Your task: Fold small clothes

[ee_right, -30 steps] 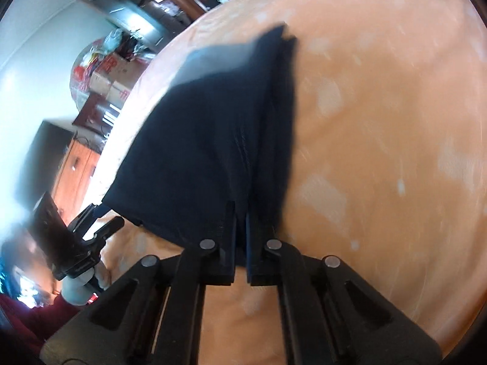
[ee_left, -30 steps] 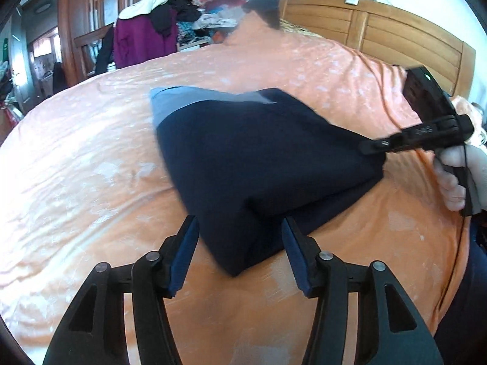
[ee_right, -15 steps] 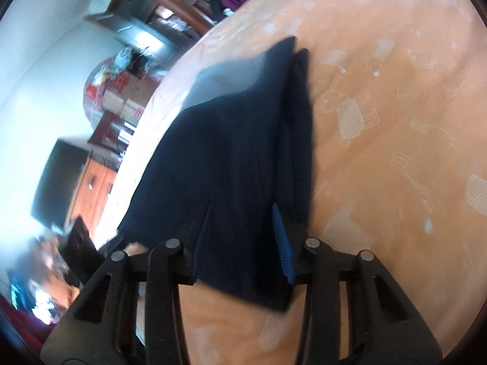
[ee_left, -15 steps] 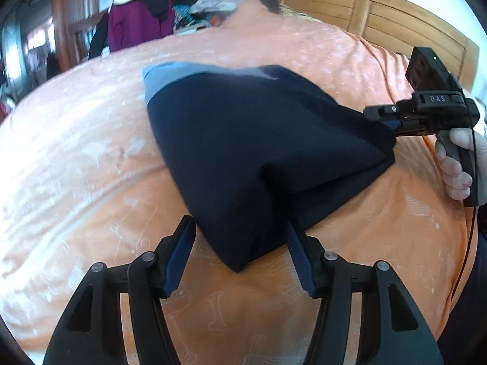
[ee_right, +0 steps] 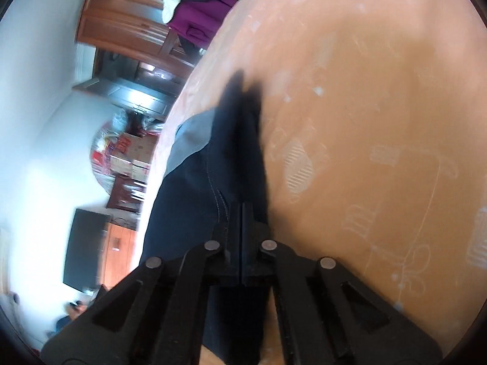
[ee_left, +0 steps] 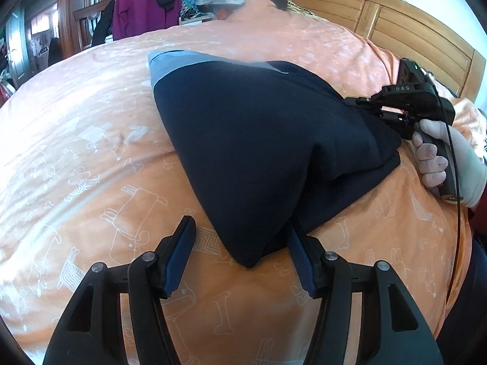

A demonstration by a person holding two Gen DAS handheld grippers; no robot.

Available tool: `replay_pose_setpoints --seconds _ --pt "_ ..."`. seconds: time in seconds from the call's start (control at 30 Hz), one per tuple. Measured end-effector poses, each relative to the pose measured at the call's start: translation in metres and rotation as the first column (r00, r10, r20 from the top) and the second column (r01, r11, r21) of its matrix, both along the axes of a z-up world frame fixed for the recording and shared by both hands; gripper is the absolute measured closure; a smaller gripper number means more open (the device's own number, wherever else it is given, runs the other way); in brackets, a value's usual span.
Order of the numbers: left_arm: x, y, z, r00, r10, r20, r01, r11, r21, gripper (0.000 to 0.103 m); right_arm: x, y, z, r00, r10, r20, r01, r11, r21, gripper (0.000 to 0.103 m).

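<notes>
On bed [ee_left: 91, 158]: dark garment [ee_left: 258, 152].
Right gripper [ee_right: 242, 213]: reclamped on garment edge.
Left gripper [ee_left: 243, 252]: wide, straddling corner.
Meaning: next fold starting.

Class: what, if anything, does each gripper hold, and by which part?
Right gripper pinches the dark navy garment at its right edge; left gripper is open, holding nothing.

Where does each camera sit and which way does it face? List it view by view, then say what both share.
Left wrist: sits on the left gripper, low over the bedspread, facing the headboard. Its open fingers flank a corner of the dark garment; the gloved hand holding the right gripper shows too.
Right wrist: sits on the right gripper, rolled sideways, facing along the garment toward a wardrobe. Only its own fingers show, shut on the garment.
Shared: garment, bedspread, purple coat.
</notes>
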State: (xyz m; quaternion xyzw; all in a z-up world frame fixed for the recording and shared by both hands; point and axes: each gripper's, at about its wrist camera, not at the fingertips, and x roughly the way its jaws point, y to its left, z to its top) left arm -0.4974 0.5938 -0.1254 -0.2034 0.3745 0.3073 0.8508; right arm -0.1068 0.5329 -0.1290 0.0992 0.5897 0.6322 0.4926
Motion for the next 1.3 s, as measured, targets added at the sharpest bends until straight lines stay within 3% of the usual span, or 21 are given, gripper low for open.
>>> replay_pose_setpoints --seconds 0.1,0.27,0.33,0.4,0.47,0.57,0.63,0.7,0.77,0.83,0.9,1.0,1.03,1.1,1.17,1.3 --pt "0.001 -0.001 0.0 1.0 0.0 -0.01 0.0 1.0 0.0 0.041 -0.013 0.003 0.01 0.995 0.093 0.036 -0.093 0.996 0.011 0.102" --pt "-0.001 -0.012 0.013 1.0 -0.015 -0.01 0.016 0.998 0.055 0.038 -0.01 -0.024 0.041 0.99 0.082 0.114 -0.086 0.996 0.035 0.096" --pt "-0.001 -0.016 0.015 1.0 -0.02 -0.012 0.021 0.998 0.064 0.036 -0.015 -0.036 0.047 0.986 0.102 0.128 -0.107 0.994 0.033 0.065" --pt "0.001 -0.016 0.013 1.0 -0.021 -0.021 0.023 0.998 0.062 0.036 -0.027 -0.048 0.049 0.979 0.138 0.15 -0.142 0.99 0.018 0.058" --pt "0.003 -0.012 0.013 1.0 -0.014 -0.023 0.016 0.998 0.067 0.036 -0.043 -0.052 0.045 0.968 0.184 0.171 -0.185 0.983 -0.012 0.058" --pt "0.007 -0.003 0.01 1.0 -0.012 -0.022 0.013 0.999 0.043 0.05 -0.058 -0.048 0.036 0.952 0.208 0.225 -0.202 0.978 -0.047 0.06" --pt "0.008 0.001 0.007 0.999 -0.018 -0.029 0.019 0.999 0.034 0.062 -0.056 -0.042 0.026 0.949 0.187 0.253 -0.173 0.982 -0.079 0.102" --pt "0.007 0.004 0.008 0.998 -0.021 -0.054 0.025 0.998 0.056 0.072 -0.046 -0.041 0.011 0.963 0.173 0.206 -0.158 0.984 -0.085 0.103" --pt "0.003 0.004 0.008 0.993 -0.043 -0.107 0.052 0.996 0.078 0.073 -0.045 -0.042 0.008 0.959 0.183 0.219 -0.169 0.982 -0.083 0.103" --pt "-0.001 0.0 0.0 0.979 -0.074 -0.19 0.101 0.985 0.138 0.067 -0.048 -0.041 0.007 0.951 0.192 0.243 -0.175 0.981 -0.089 0.103" --pt "-0.007 0.003 -0.002 0.982 -0.056 -0.182 0.081 0.988 0.133 0.06 -0.046 -0.041 0.008 0.95 0.191 0.247 -0.175 0.981 -0.085 0.103" --pt "-0.014 -0.001 -0.002 0.983 -0.021 -0.182 0.048 0.988 0.146 0.06 -0.047 -0.042 0.007 0.95 0.19 0.247 -0.175 0.981 -0.079 0.103" --pt "-0.018 -0.003 -0.001 0.984 -0.02 -0.178 0.045 0.99 0.136 0.061 -0.048 -0.042 0.007 0.95 0.192 0.246 -0.179 0.981 -0.077 0.103" --pt "-0.026 -0.01 0.006 0.986 -0.041 -0.161 0.059 0.993 0.105 0.076 -0.047 -0.043 0.004 0.951 0.193 0.243 -0.183 0.981 -0.064 0.103" --pt "-0.037 -0.019 0.021 0.989 -0.053 -0.137 0.068 0.992 0.104 0.077 -0.049 -0.043 0.003 0.949 0.194 0.247 -0.186 0.981 -0.055 0.103" --pt "-0.034 -0.011 0.077 0.999 -0.036 0.029 0.03 0.983 0.184 0.077 -0.049 -0.045 0.003 0.951 0.189 0.245 -0.183 0.982 -0.047 0.103"
